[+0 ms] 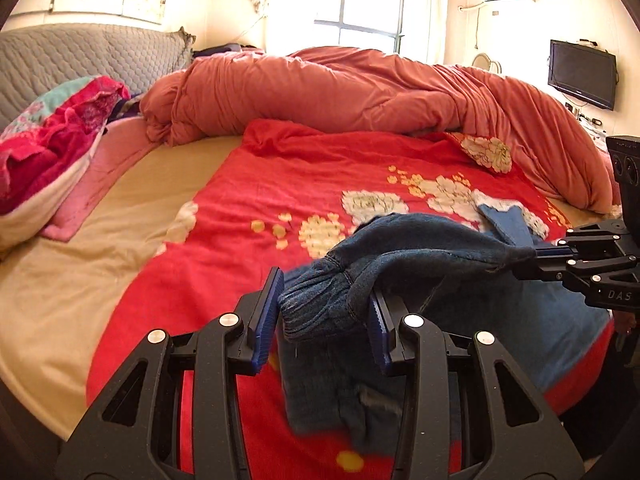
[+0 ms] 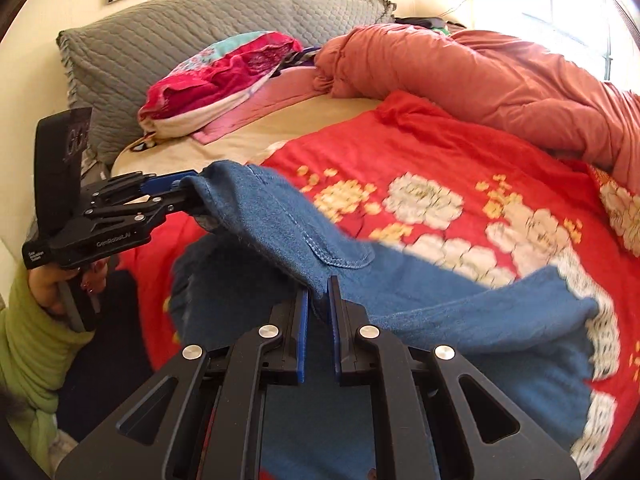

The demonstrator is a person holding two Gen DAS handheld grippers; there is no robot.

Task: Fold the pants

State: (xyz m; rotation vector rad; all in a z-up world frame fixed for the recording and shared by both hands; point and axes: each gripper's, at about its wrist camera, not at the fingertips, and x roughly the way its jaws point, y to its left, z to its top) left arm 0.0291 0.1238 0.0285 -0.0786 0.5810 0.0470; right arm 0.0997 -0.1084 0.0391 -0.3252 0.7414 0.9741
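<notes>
Left edge of the scene: a quilted grey headboard (image 1: 80,54) is standing behind a pink floral pillow (image 1: 52,136), with beige sheet (image 1: 120,208) lying bare beside it. Centre: the red floral blanket (image 1: 280,184) is covering the mattress, and a rumpled salmon duvet (image 1: 360,88) is lying heaped along its far side. The left gripper (image 1: 324,312) is holding its blue pads partly apart, clamping the bunched elastic waistband of the blue denim pants (image 1: 420,248); in the right wrist view a hand (image 2: 52,284) in a green sleeve (image 2: 28,344) is gripping its handle. The pants are hanging above the blanket, stretched between the two tools, with a leg end trailing onto the flowers. Right: the right gripper (image 2: 318,300) is pinching the waist edge of the fabric, pads nearly closed on it. A wall-mounted television (image 1: 582,74) is hanging beyond.
</notes>
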